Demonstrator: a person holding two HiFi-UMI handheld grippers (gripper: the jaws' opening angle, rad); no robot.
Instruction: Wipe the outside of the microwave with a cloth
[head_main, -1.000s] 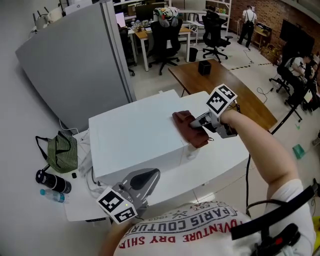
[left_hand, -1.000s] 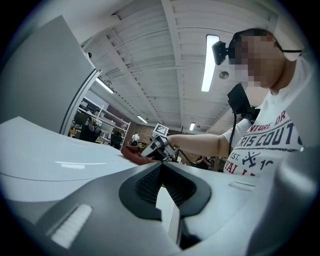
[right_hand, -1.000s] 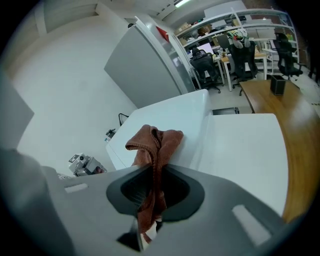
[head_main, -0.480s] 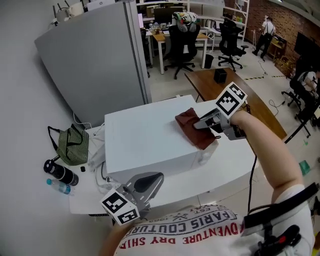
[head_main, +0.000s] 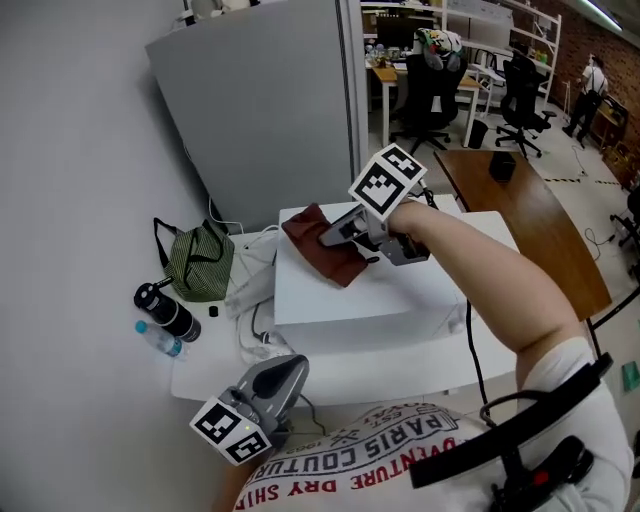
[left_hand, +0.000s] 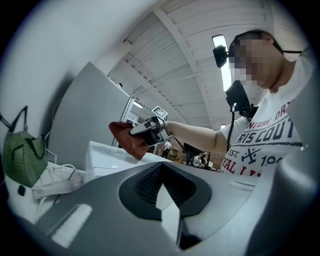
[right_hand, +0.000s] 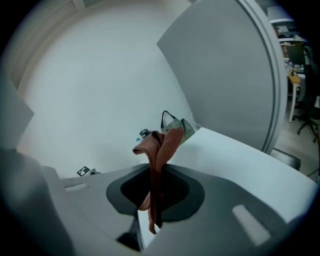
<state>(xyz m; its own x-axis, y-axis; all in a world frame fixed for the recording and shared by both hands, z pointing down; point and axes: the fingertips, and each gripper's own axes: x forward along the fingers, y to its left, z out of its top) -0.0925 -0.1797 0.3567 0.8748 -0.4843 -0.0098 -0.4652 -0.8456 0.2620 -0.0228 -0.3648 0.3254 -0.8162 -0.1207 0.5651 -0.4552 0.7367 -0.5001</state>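
Note:
The white microwave (head_main: 360, 295) stands on a white table (head_main: 215, 365). A dark red cloth (head_main: 322, 252) lies against the back left part of its top, with my right gripper (head_main: 335, 233) shut on it. In the right gripper view the cloth (right_hand: 161, 150) hangs folded between the jaws (right_hand: 152, 200) above the microwave top (right_hand: 245, 165). My left gripper (head_main: 285, 368) hovers low in front of the microwave, jaws together and holding nothing. From the left gripper (left_hand: 161, 200) view I see the cloth (left_hand: 126, 139) and the microwave (left_hand: 107, 159) ahead.
A green striped bag (head_main: 200, 262), a black bottle (head_main: 165, 310) and a clear water bottle (head_main: 158, 340) sit left of the microwave, with white cables (head_main: 255, 300) beside it. A grey partition (head_main: 270, 110) stands behind. A brown table (head_main: 530, 215) is to the right.
My right gripper has dragged the cloth across the microwave top, from its right edge to the back left part. The left gripper has stayed low in front.

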